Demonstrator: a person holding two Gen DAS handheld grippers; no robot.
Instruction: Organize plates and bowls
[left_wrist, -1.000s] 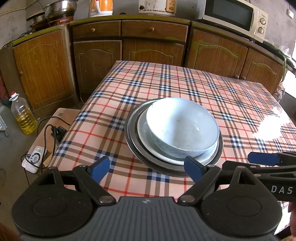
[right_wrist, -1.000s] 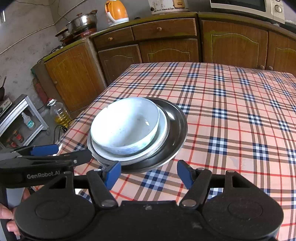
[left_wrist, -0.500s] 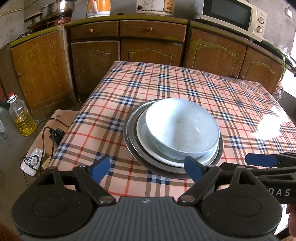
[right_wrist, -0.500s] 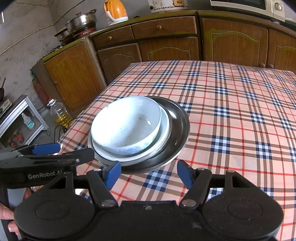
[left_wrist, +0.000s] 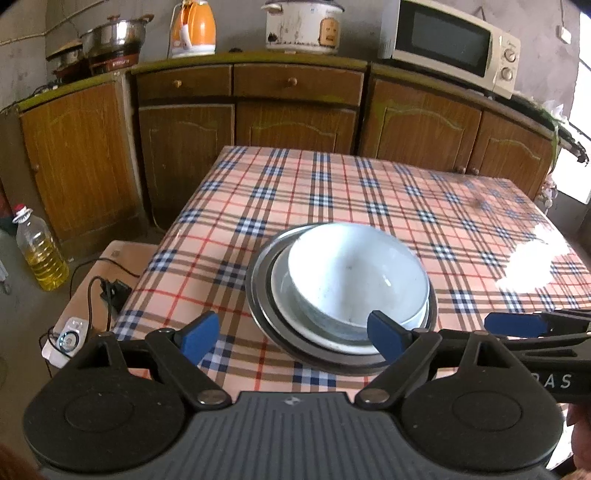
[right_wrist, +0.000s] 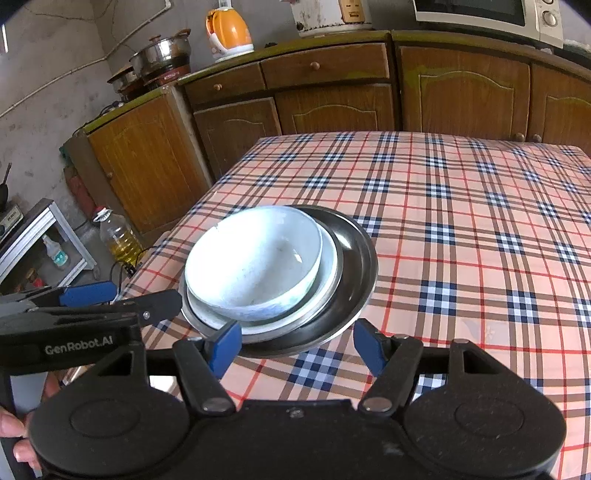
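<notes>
We see a kitchen in daylight, bright and fairly even. In the left wrist view, light enters from a blown-out window (left_wrist: 580, 110) at the right edge and throws a white patch of glare (left_wrist: 532, 258) on the plaid-covered surface (left_wrist: 295, 192). The pale bowl (left_wrist: 354, 273) shines and loses detail along its rim; in the right wrist view its left rim is washed out too. Both views bend straight cabinet (right_wrist: 332, 99) lines into curves, with dark corners. Far objects look slightly soft.

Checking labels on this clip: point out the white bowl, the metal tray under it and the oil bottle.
white bowl (left_wrist: 354, 273), left wrist view, inner floor.
metal tray (right_wrist: 360, 266), right wrist view, bare right rim.
oil bottle (left_wrist: 40, 251), left wrist view, body.
</notes>
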